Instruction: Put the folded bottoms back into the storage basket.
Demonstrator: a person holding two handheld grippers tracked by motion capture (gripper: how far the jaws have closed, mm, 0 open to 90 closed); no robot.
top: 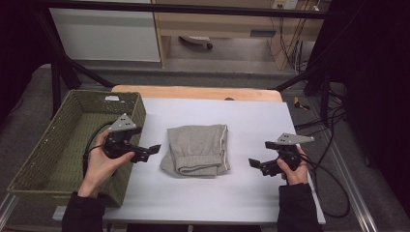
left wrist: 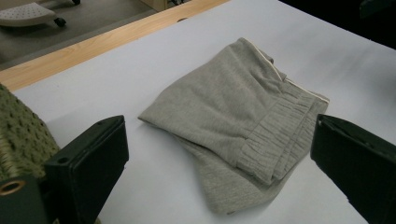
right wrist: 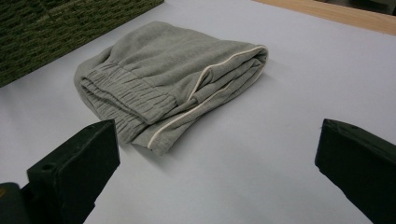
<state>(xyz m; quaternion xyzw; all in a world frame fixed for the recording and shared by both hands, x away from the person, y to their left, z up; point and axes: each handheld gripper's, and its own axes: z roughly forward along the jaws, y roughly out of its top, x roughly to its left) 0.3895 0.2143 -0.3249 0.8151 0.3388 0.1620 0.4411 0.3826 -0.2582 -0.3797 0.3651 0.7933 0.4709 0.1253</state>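
We hold the left gripper and right gripper wide open and empty either side of the folded grey sweatpants, seemingly poised to lift them toward the woven green basket just left.

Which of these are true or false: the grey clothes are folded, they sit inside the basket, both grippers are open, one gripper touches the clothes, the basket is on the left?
1. The grey folded garment is folded. True.
2. It lies in the woven basket. False: it lies on the white table.
3. The left gripper and right gripper are open. True.
4. One gripper touches the garment. False: both are apart from it.
5. The basket is at the person's left. True.
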